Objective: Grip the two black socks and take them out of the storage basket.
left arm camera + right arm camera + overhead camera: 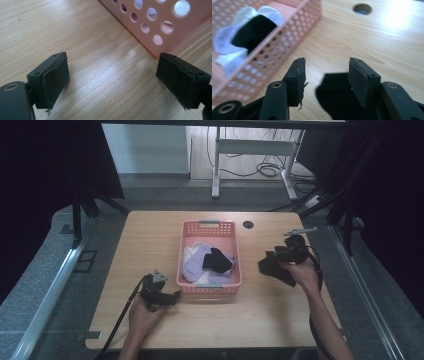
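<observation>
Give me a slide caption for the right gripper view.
Open right tool above a black cloth on the table, beside the pink basket.

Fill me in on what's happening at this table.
A person works with a gripper in each hand at a wooden table. A pink basket in the middle holds a few socks: white, lavender and a black one. The right gripper has its jaws apart above another black sock that lies on the table right of the basket, not pinched. The left gripper rests open by the basket's near left corner, holding nothing.

Wood table [150, 245]; pink basket [209, 226], black cloth [275, 268]
</observation>
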Demonstrator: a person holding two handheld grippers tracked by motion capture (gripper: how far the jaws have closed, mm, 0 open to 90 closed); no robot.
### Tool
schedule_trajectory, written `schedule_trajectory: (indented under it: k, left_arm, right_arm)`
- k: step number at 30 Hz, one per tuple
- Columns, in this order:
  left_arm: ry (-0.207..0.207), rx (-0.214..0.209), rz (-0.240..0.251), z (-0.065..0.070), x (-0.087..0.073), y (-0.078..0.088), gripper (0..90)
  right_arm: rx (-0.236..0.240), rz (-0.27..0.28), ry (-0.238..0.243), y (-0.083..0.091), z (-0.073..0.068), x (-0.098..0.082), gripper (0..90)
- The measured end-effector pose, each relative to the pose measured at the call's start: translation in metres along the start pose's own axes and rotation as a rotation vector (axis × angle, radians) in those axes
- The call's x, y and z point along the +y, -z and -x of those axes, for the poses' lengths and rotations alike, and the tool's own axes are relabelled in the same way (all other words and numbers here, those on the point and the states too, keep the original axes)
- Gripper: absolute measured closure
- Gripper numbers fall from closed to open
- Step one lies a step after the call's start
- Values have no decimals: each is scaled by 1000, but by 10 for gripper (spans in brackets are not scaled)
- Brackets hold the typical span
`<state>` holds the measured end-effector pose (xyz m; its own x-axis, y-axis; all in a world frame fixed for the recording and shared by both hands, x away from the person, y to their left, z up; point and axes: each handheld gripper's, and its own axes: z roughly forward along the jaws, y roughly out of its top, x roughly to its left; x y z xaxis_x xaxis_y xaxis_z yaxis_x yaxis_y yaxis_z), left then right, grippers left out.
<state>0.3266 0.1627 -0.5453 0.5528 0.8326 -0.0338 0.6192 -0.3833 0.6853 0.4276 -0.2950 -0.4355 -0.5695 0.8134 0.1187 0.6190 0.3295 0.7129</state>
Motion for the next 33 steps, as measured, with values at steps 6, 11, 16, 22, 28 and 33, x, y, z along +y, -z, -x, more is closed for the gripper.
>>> schedule_trajectory:
  k: [6, 11, 16, 22, 28, 33]
  left_arm:
    - [0, 0, 0, 0, 0, 0, 107]
    - [0, 0, 0, 0, 0, 0, 107]
    - [0, 0, 0, 0, 0, 0, 107]
    - [0, 0, 0, 0, 0, 0, 107]
    - [0, 0, 0, 0, 0, 0, 107]
    - [0, 0, 0, 0, 0, 0, 107]
  right_arm:
    - [48, 9, 36, -6, -19, 14, 461]
    - [95, 7, 77, -16, -37, 27, 438]
    - [139, -1, 103, -29, -57, 37, 417]
    - [190, -26, 153, -51, -85, 46, 383]
    - [210, -48, 171, -70, -101, 49, 376]
    - [208, -96, 204, -94, -117, 51, 367]
